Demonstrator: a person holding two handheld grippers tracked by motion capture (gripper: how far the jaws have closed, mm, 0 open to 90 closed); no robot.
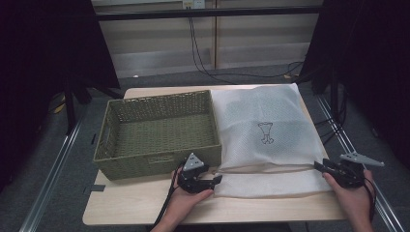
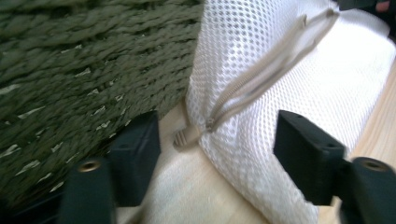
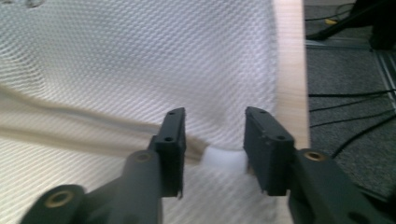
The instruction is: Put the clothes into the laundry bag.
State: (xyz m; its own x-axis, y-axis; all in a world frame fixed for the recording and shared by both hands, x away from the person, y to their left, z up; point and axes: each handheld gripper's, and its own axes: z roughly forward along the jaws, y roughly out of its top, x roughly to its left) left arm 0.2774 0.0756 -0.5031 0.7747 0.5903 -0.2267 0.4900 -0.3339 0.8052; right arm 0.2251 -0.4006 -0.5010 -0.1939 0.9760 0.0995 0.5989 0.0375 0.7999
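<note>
High view, hands: both forearms come in at the near edge of the table [image 1: 145, 212]; the left gripper [image 1: 216, 180] sits at the near left corner of the white mesh laundry bag [image 1: 266, 130], the right gripper [image 1: 319, 166] at its near right corner.
Left gripper view, jaws: wide apart, holding nothing; the beige zipper pull [image 2: 187, 136] lies on the wood between them, at the end of the zipper [image 2: 266, 65].
Right gripper view, jaws: parted about halfway, straddling the bag's corner where the zipper band [image 3: 70, 130] ends; no cloth is pinched that I can see.
Bag, place: flat on the right half of the table, its left edge touching the woven green basket [image 1: 159, 166], which stands empty.
Bag, handling: likely light, limp and thin; the mesh should sag and fold when lifted and could slide out of a shallow pinch.
Grip, advice: take the small pull with the left jaws and clamp the far zipper end or corner seam with the right, to keep the band taut.
Far: grey floor with cables [image 1: 203, 58] behind the table.
</note>
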